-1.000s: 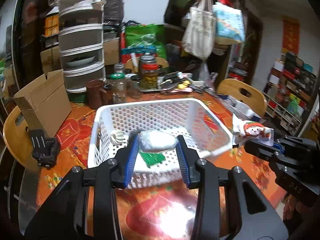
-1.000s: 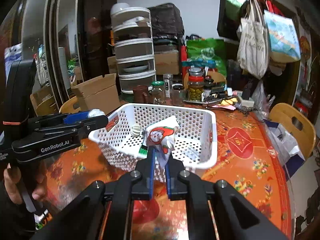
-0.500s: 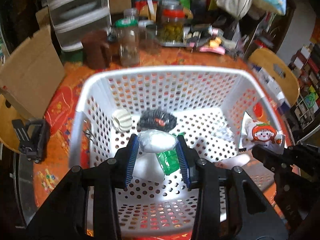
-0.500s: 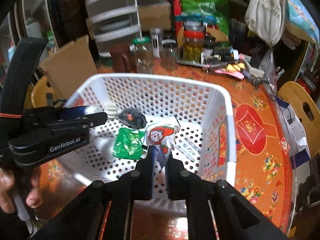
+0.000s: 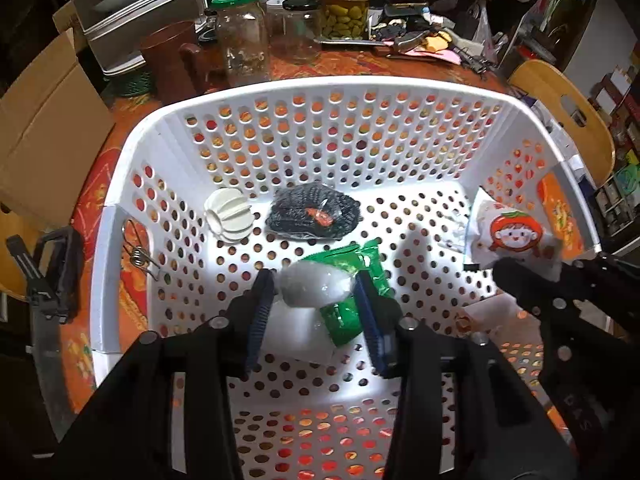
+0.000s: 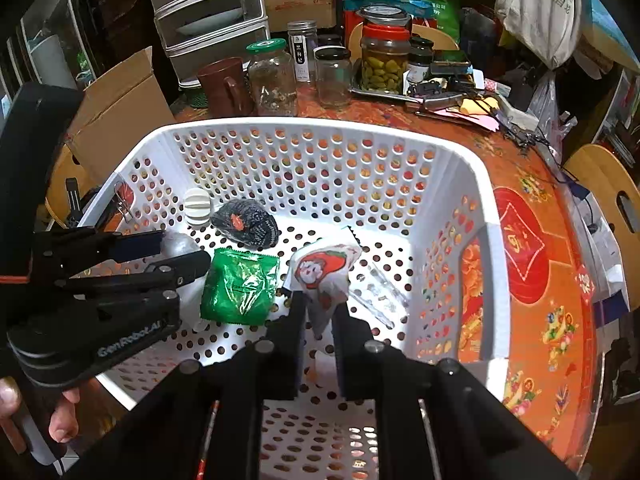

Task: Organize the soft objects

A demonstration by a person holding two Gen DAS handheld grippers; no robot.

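Note:
Both grippers hover inside the white perforated basket point(image 5: 120, 216), also seen in the right wrist view point(image 6: 492, 240). My left gripper point(image 5: 314, 292) is shut on a white soft packet point(image 5: 314, 286) and appears in the right wrist view point(image 6: 176, 252). My right gripper point(image 6: 320, 308) is shut on a white pouch with a red cartoon face point(image 6: 322, 268), seen at right in the left wrist view point(image 5: 514, 234). On the basket floor lie a green packet point(image 6: 240, 286), a dark knitted bundle point(image 5: 314, 216) and a white ribbed ball point(image 5: 228, 220).
Glass jars point(image 5: 242, 36), a brown mug point(image 6: 224, 86) and a pickle jar point(image 6: 382, 58) stand behind the basket on the orange table point(image 6: 536, 280). A cardboard box point(image 5: 44, 132) is at left, grey drawers point(image 6: 208, 16) behind. Wooden chairs point(image 5: 560, 108) flank the table.
Both grippers have moved forward and down from above the basket rim into the basket, still holding their items. The basket's contents have come into view.

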